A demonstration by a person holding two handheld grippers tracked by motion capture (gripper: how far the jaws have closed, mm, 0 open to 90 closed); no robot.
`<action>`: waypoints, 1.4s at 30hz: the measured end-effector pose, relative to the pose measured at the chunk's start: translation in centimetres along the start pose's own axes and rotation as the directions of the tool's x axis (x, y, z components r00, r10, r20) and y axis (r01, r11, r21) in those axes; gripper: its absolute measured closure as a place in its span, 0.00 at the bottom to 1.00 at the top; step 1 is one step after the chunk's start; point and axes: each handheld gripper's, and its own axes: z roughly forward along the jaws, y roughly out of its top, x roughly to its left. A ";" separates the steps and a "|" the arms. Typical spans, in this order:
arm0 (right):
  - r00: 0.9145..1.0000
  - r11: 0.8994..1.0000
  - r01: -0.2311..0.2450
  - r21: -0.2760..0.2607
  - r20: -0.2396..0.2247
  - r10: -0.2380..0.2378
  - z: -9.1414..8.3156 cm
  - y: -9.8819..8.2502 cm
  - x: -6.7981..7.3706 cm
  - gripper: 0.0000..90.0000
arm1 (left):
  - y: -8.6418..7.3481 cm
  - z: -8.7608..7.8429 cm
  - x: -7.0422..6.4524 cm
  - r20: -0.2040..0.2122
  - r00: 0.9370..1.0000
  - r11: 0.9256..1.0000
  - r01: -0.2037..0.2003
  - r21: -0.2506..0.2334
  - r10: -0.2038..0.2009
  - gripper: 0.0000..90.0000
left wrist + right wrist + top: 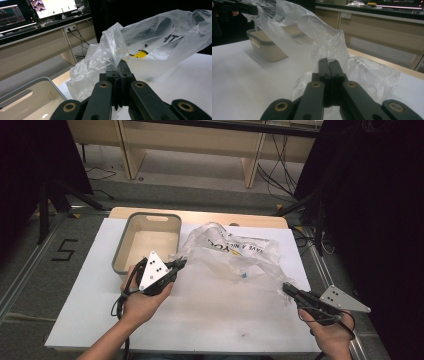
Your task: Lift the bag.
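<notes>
High view is showing a person holding two grippers over a white table. A clear plastic bag is lying crumpled in the middle of the table, stretching between the two grippers. The left gripper is pinching the bag's left edge, just beside a grey bin that is sitting at the table's back left. The right gripper is pinching the bag's right edge, near the table's right side.

Left gripper view is showing its black jaws pressed together on a bunched bit of the bag, and the rest of the bag is puffing up and away behind them. The bin is sitting low at the left.

Right gripper view is showing its jaws squeezed together on the bag too. The plastic is rising up toward the other gripper, with the bin beyond it.
</notes>
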 end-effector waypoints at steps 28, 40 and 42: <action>0.997 0.996 0.017 -0.089 0.079 -0.010 0.4 2.1 -0.3 1.00 | 1.7 0.2 0.4 -0.022 1.000 0.998 0.006 -0.060 -0.007 0.99; 0.991 0.992 0.025 -0.122 0.131 -0.009 0.9 2.0 -0.1 1.00 | 1.3 0.8 0.2 -0.033 0.999 0.996 0.019 -0.086 -0.021 0.99; 0.990 0.991 0.028 -0.133 0.142 -0.009 0.9 2.1 -0.1 1.00 | 1.3 0.9 0.2 -0.041 0.999 0.995 0.017 -0.094 -0.021 0.99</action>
